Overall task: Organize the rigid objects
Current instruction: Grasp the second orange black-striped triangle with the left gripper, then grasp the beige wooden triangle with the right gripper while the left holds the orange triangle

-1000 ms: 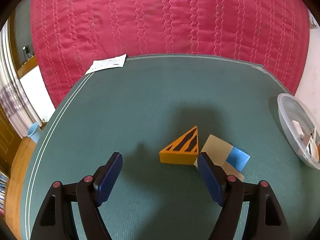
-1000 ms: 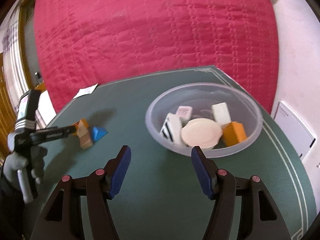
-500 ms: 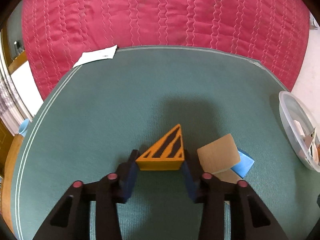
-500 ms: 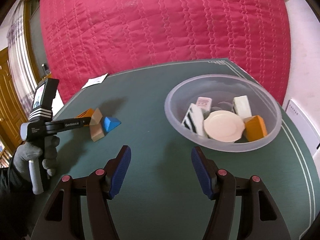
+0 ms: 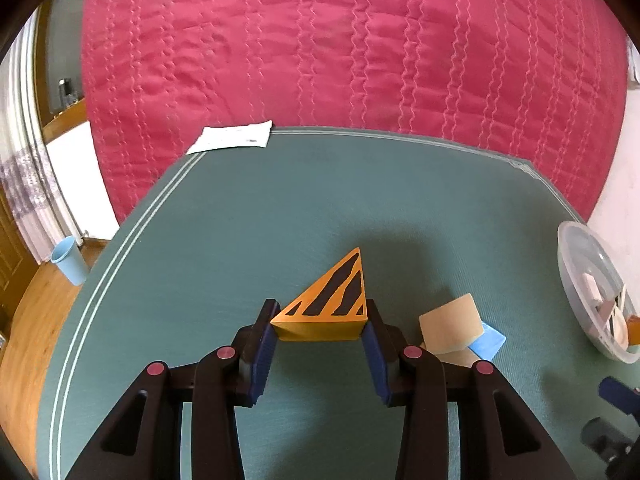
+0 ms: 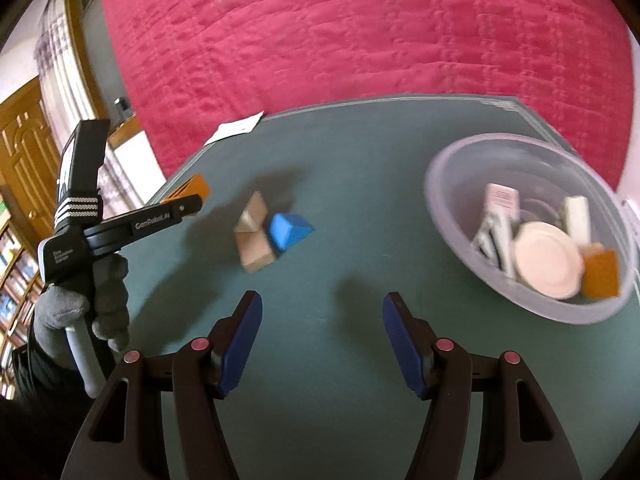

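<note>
My left gripper [image 5: 320, 326] is shut on an orange triangular block with black stripes [image 5: 330, 306] and holds it above the green table [image 5: 240, 240]; the block also shows in the right wrist view [image 6: 192, 188]. Two tan wooden blocks [image 6: 252, 236] and a blue wedge [image 6: 288, 230] lie together on the table, right of the left gripper [image 5: 452, 326]. My right gripper [image 6: 322, 340] is open and empty, above the table in front of those blocks. A clear plastic bowl [image 6: 460, 172] at the right holds several pieces, among them a white disc [image 6: 546, 264] and an orange block [image 6: 600, 278].
A white paper sheet [image 5: 234, 138] lies at the table's far left edge. A red quilted cloth [image 5: 340, 48] hangs behind the table. A light blue cup [image 5: 70, 258] stands on the wooden floor at the left. The bowl's rim [image 5: 568, 264] sits at the table's right edge.
My left gripper closed on the striped orange block and lifted it away from the tan and blue blocks. My right gripper swung left, so the bowl sits further right in its view.
</note>
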